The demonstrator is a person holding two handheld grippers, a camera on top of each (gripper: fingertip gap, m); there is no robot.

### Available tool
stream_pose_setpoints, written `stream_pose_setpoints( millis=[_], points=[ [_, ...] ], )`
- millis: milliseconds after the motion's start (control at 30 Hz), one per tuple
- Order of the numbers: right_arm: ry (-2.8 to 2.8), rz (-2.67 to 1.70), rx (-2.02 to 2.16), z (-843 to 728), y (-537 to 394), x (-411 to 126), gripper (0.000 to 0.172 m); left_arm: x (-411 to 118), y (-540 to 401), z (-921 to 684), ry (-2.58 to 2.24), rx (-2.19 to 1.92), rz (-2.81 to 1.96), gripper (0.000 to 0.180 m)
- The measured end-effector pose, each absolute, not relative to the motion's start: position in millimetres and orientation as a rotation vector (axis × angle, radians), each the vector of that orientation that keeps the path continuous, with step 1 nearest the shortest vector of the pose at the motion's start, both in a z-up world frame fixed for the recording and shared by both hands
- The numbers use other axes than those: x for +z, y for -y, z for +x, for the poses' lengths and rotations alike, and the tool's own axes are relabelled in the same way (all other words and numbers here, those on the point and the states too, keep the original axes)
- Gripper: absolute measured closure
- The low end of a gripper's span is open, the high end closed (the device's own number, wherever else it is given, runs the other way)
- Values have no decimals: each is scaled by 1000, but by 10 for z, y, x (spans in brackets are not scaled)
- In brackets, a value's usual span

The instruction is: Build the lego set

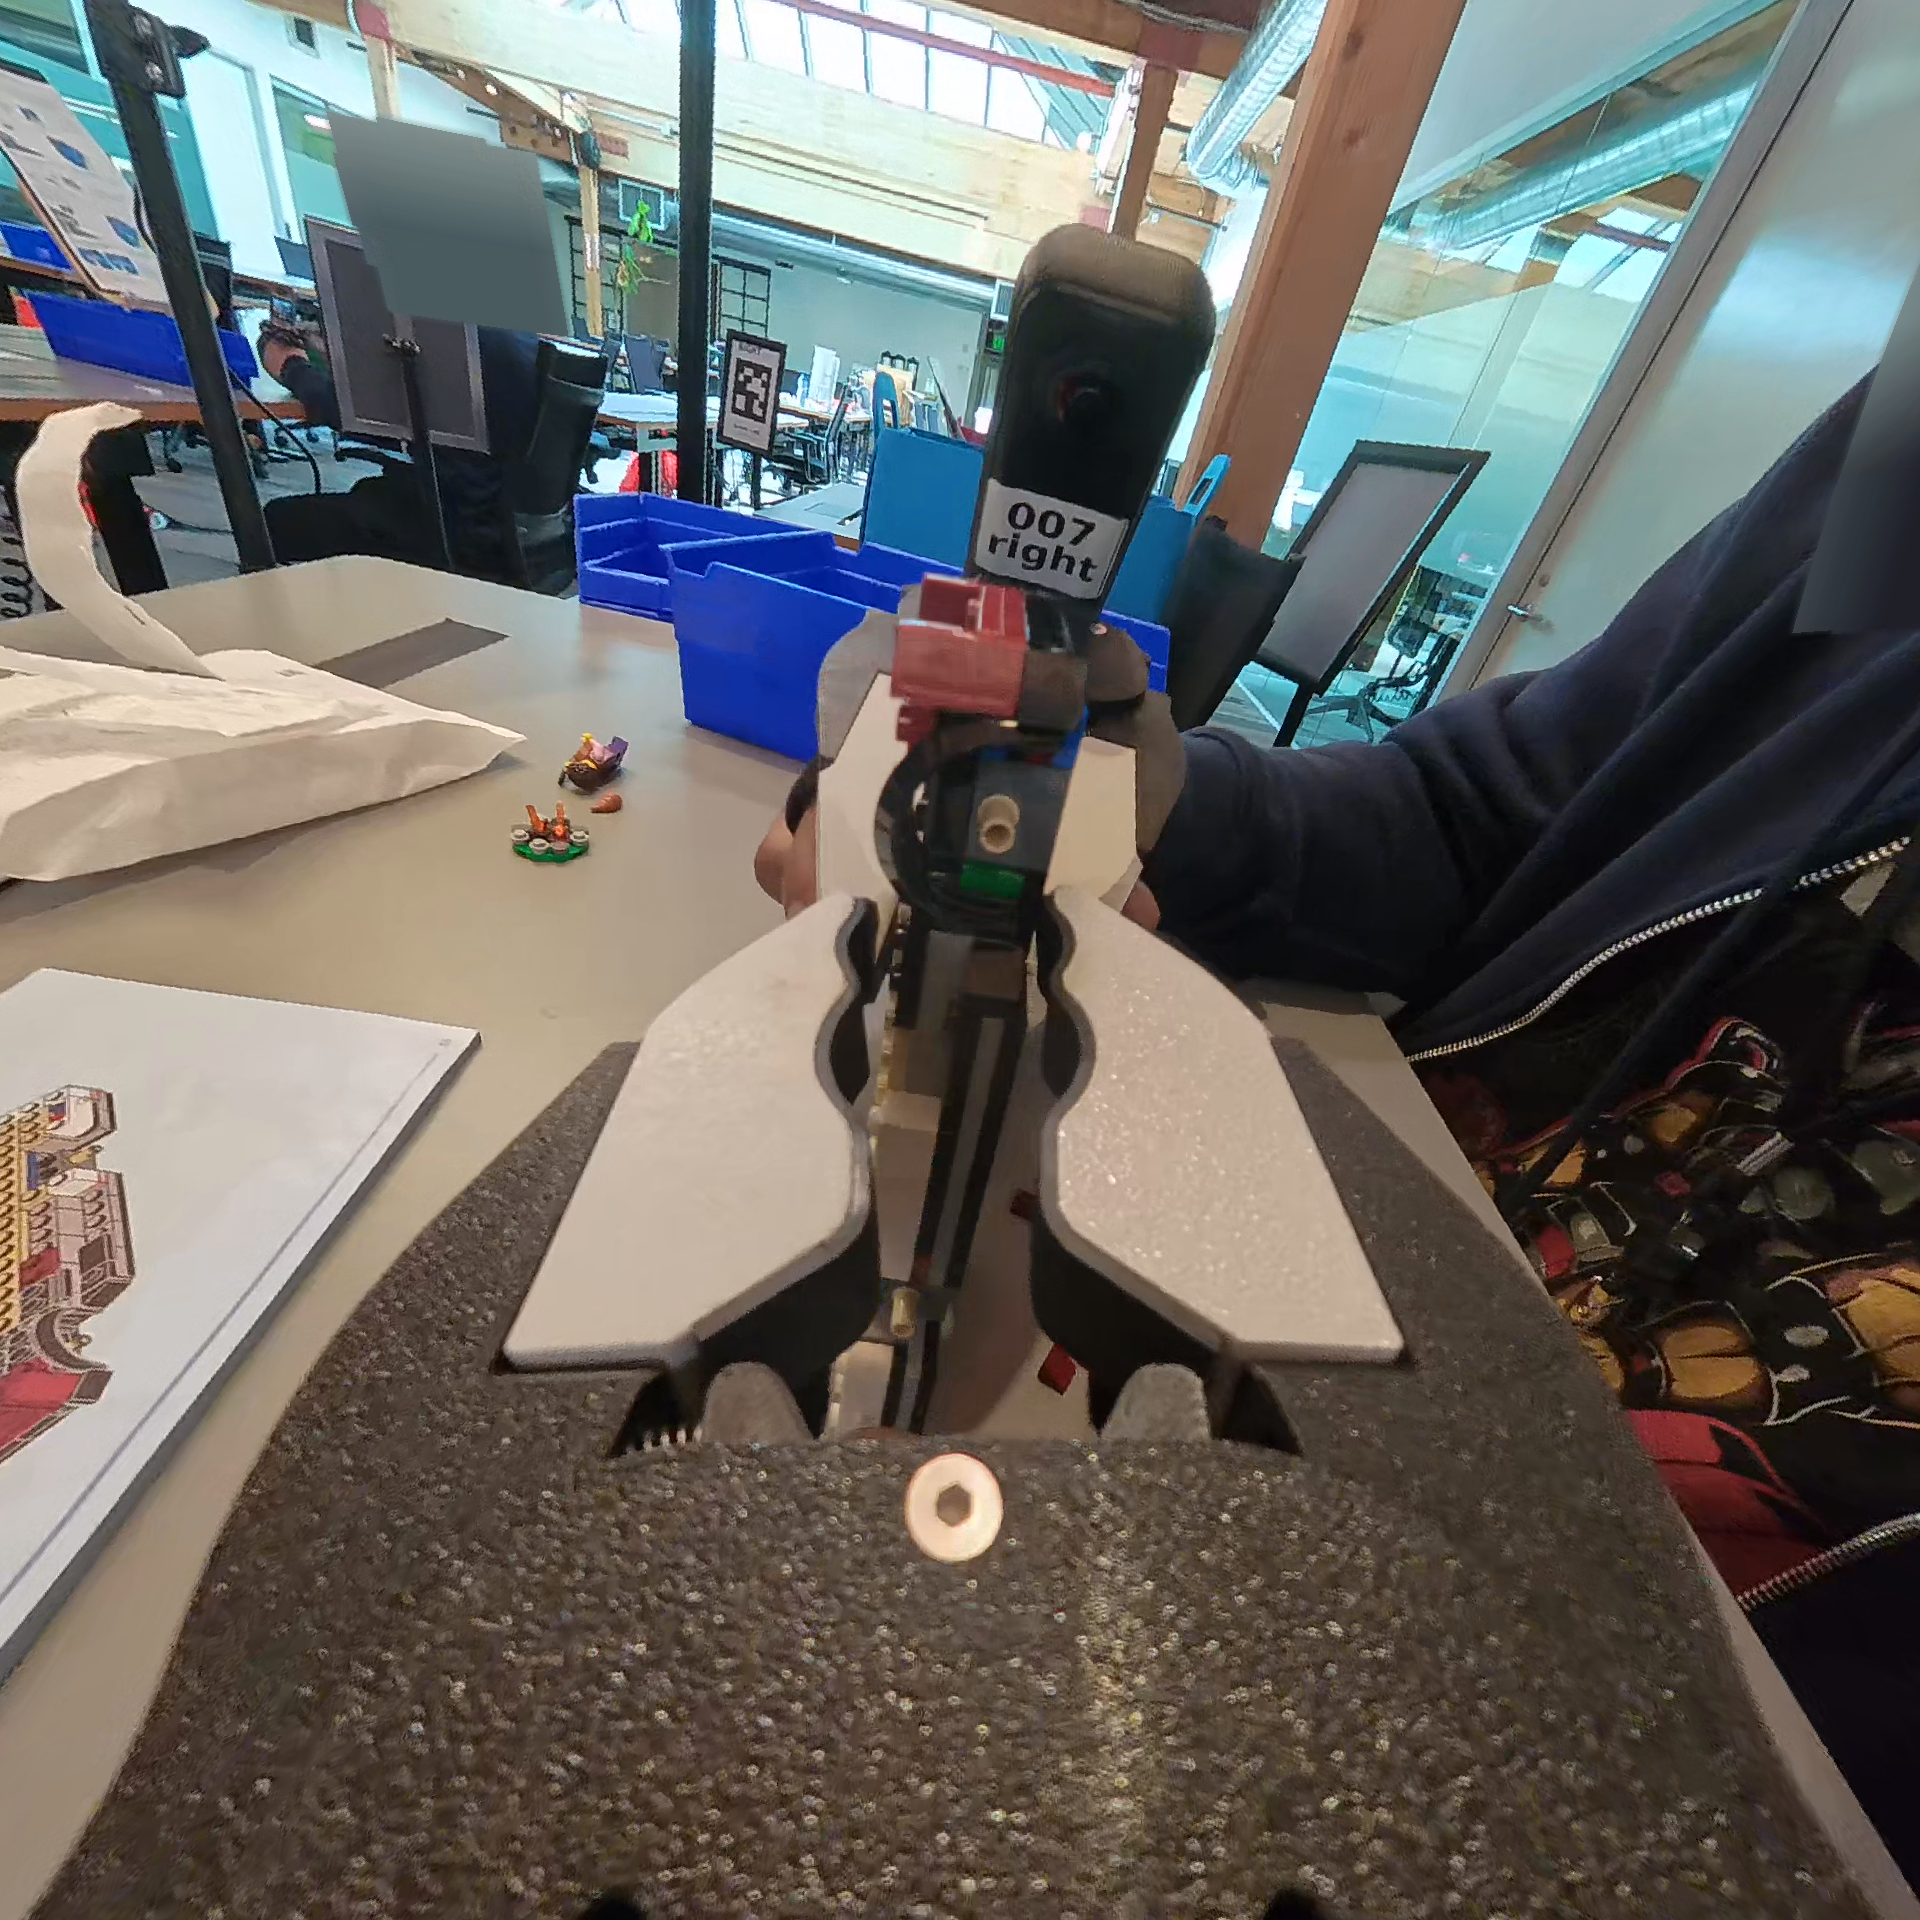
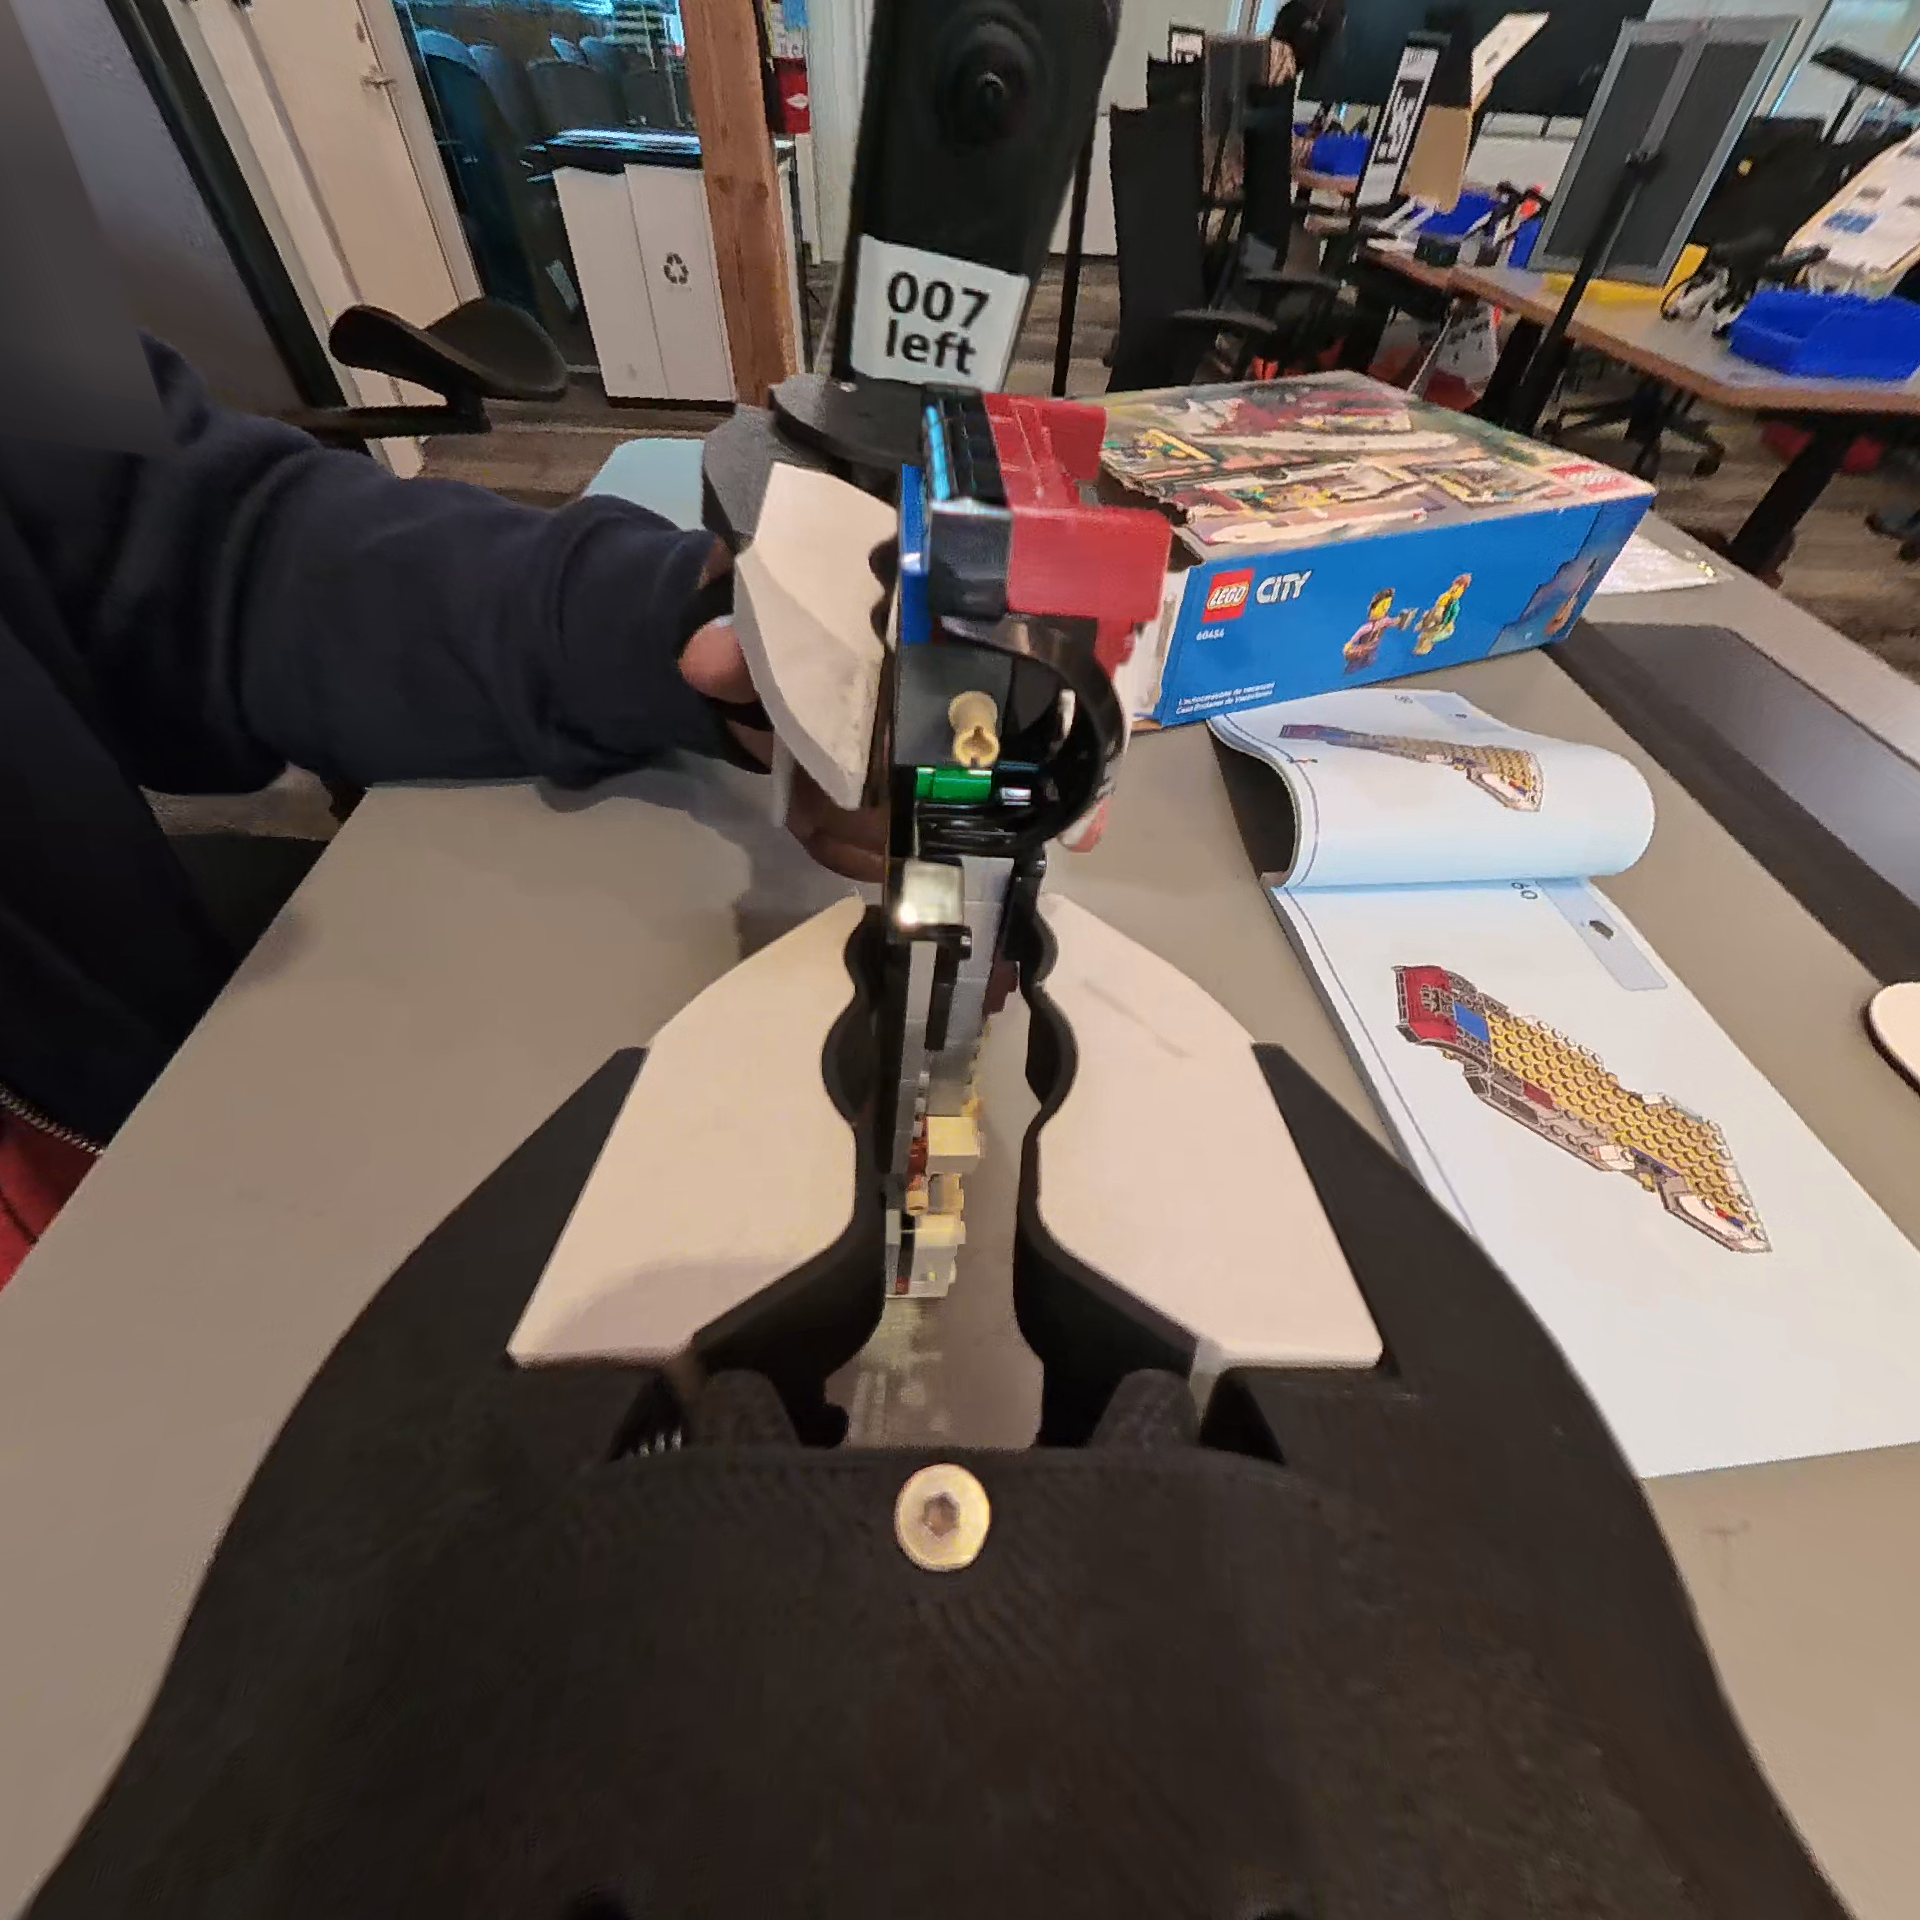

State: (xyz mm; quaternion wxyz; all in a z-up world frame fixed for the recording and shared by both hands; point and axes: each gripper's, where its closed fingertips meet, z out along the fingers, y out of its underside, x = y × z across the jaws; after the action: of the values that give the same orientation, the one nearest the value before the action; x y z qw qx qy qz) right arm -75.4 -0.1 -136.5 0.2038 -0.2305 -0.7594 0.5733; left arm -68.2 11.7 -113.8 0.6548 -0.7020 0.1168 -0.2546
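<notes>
Spanning both jaws, the brick model (image 2: 935, 1039) sits clamped between them.

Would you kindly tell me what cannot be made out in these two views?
- Left wrist view: the right gripper is largely hidden behind the brick model.
- Right wrist view: one of the left gripper's fingers shows; the model hides the other.
- Left wrist view: the booklet is cut off by the edge.

The grey table (image 1: 416, 914) carries a white paper bag (image 1: 208, 727), 2 small brick figures (image 1: 566, 805), blue bins (image 1: 758, 644), an open instruction booklet (image 2: 1538, 1039) and a blue toy box (image 2: 1382, 540).
</notes>
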Motion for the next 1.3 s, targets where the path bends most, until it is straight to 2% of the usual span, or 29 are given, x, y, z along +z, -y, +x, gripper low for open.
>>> stream_pose_setpoints(
  millis=[100, 367, 467, 700, 1167, 1300],
  points=[
    [2108, -603, 1599, -740, 11, -1362, 148, -1202, -137, -626, -299, -551, -1629, 146],
    [2076, -415, 1588, -646, 72, -1349, 148, -1179, -120, -519, -440, -351, -1600, 149],
    [2040, -293, 1522, -607, 73, -1358, 148, -1200, -101, -447, -540, -224, -1583, 153],
    [2013, -127, 1374, -433, 102, -1445, 148, -1315, -43, -234, -770, -18, -1517, 147],
    [2011, -57, 1352, -336, 177, -1456, 149, -1335, -1, -154, -828, -38, -1485, 137],
    [2002, -77, 1340, -363, 176, -1450, 148, -1320, -8, -180, -818, -16, -1483, 140]
  ],
)
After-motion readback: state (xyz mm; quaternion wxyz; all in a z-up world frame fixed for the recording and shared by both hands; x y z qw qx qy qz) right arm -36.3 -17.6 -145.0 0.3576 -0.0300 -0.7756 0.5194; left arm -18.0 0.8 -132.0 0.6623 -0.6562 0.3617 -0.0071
